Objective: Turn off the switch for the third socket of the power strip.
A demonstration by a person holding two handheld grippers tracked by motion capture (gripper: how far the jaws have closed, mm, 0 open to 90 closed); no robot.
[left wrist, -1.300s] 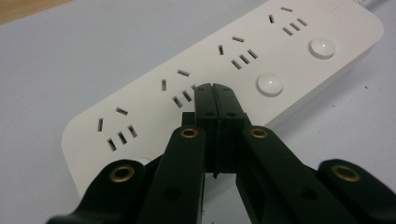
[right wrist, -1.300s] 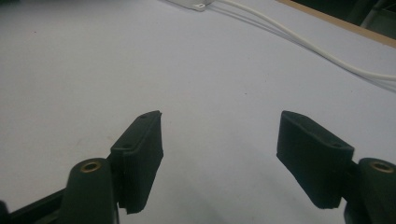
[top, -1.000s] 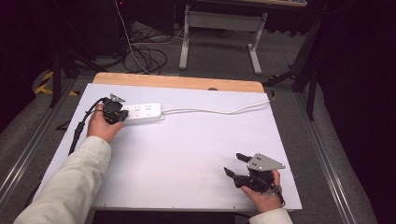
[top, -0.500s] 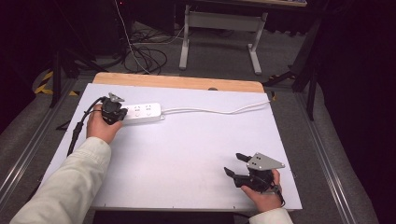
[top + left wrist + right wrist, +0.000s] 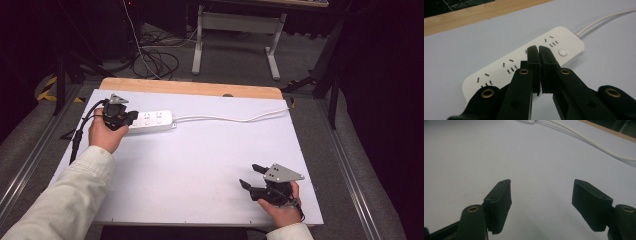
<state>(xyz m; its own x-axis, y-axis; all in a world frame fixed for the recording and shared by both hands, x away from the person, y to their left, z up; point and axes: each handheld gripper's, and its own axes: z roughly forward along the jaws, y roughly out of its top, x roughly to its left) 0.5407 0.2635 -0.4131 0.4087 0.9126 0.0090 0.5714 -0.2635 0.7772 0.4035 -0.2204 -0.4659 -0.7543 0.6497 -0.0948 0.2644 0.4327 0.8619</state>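
Where the white sheet-covered table (image 5: 200, 165) meets its bare wooden far edge, a long white plastic power strip (image 5: 152, 120) lies flat near the far left corner, its length running roughly parallel to that edge. Its top face carries several groups of socket slots and, near one end, a small round white button (image 5: 563, 52). From that same end a thin white cable (image 5: 235, 119) leaves the strip and runs in a loose curve across the sheet toward the table's right side. At the strip's left end the black left gripper (image 5: 131, 119) rests with its tips over the strip, held by the person's left hand (image 5: 104, 134), whose pale long sleeve (image 5: 65, 195) comes in from the lower left; a black cable trails from this gripper off the table's left side. In the left gripper view the two jaws are pressed together with only a hairline gap and nothing between them, their tips lying over the strip's top face. Well apart, near the table's near right corner, the right hand (image 5: 283, 210) holds the black right gripper (image 5: 253, 176), its grey three-cornered plate (image 5: 283, 173) on top, jaws pointing left and spread wide over bare sheet, holding nothing.
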